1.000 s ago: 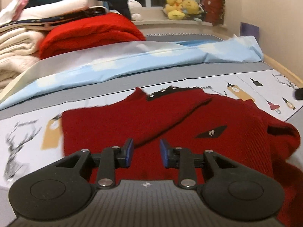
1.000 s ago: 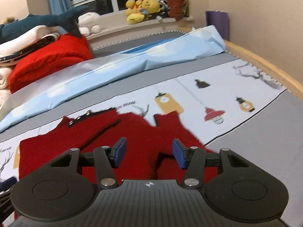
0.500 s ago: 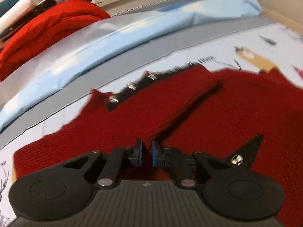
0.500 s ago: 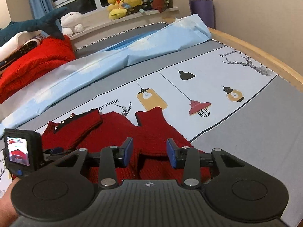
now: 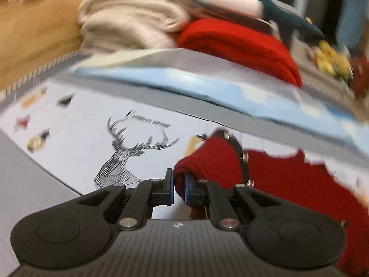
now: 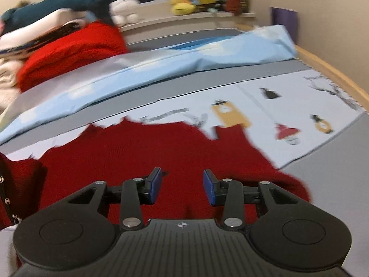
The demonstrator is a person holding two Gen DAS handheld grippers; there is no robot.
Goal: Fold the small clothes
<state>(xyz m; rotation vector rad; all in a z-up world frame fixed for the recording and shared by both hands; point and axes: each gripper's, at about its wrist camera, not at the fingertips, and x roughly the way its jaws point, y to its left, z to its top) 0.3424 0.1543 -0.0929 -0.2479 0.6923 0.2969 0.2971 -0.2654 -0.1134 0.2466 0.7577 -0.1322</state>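
Left wrist view: left tongs clamped tight on a fold of the dark red sweater, pinched edge bunched up w/ its black studded trim just behind the pads. Rest of sweater spreads right of the tongs, flat on the bed, next to the printed deer. Right wrist view: right tongs part open, nothing pressed btwn the pads, hovering over the sweater's near edge. Beyond the sweater: light blue sheet, then a bright red folded knit in the pile of laundry. No containers visible.
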